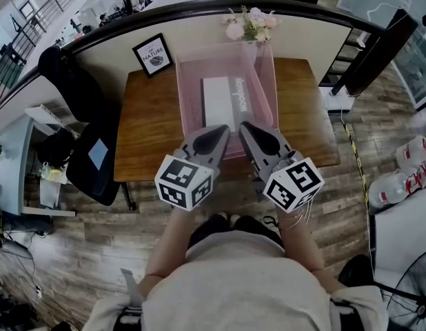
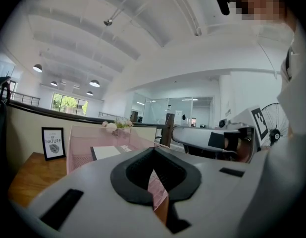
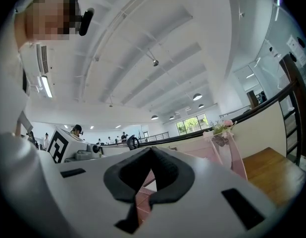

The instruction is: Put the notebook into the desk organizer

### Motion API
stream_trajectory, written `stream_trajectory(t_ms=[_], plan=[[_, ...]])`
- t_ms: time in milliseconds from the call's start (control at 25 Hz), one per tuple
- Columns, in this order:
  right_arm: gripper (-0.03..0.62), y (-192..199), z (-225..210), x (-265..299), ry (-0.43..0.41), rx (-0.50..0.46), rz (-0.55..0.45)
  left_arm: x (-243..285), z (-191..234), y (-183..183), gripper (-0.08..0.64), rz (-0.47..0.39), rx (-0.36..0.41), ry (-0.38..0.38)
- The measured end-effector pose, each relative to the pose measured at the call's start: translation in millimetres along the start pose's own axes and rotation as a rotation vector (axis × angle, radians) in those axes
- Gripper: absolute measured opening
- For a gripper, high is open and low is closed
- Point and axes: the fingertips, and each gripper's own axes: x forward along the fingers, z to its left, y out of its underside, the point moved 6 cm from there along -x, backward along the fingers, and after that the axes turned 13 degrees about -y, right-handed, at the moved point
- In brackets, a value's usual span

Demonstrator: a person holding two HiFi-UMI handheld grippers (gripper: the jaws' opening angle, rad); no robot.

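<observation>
Your light shirt (image 1: 234,285) fills the bottom of the head view, and your two forearms (image 1: 165,243) reach out from it. Each one holds a gripper.

The left gripper (image 1: 222,131) has its jaws pressed together with nothing between them. In the left gripper view you only see pink mesh through the thin slit. The right gripper (image 1: 246,127) is the same: jaws together and empty.

Just past the two tips is the front wall of the pink desk organizer (image 1: 187,88). It sits on the brown table (image 1: 147,136). I cannot tell if the tips touch that wall. The notebook (image 1: 222,101) lies flat inside the organizer, on its floor, with some print showing on top.

So the job looks done to me. The best move now is a small, careful one. Do not push forward. The organizer looks light, and it could slide toward the picture frame (image 1: 153,54) and the flowers (image 1: 249,25) behind it. Draw both hands straight back toward you, and lift them a little so the tips clear the wall. Leave the jaws closed so they cannot catch the mesh.

Your grippers sit side by side, close to your belly. They point away from you, about level. The tips lean in toward each other, like a roof. The marker cubes (image 1: 184,182) are the ends nearest you. Your arms are bent and close to your body.
</observation>
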Motion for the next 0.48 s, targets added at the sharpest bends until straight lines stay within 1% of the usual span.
stream_trajectory(t_ms=[280, 480], plan=[[0.009, -1.0, -3.4, -1.7, -0.004, 0.009, 0.007, 2.3, 2.8, 5.4, 0.011, 0.01, -0.025, -0.009], [0.009, 0.4, -4.3, -0.4, -0.006, 0.022, 0.015, 2.4, 2.9, 3.6, 0.012, 0.004, -0.038, 0.0]])
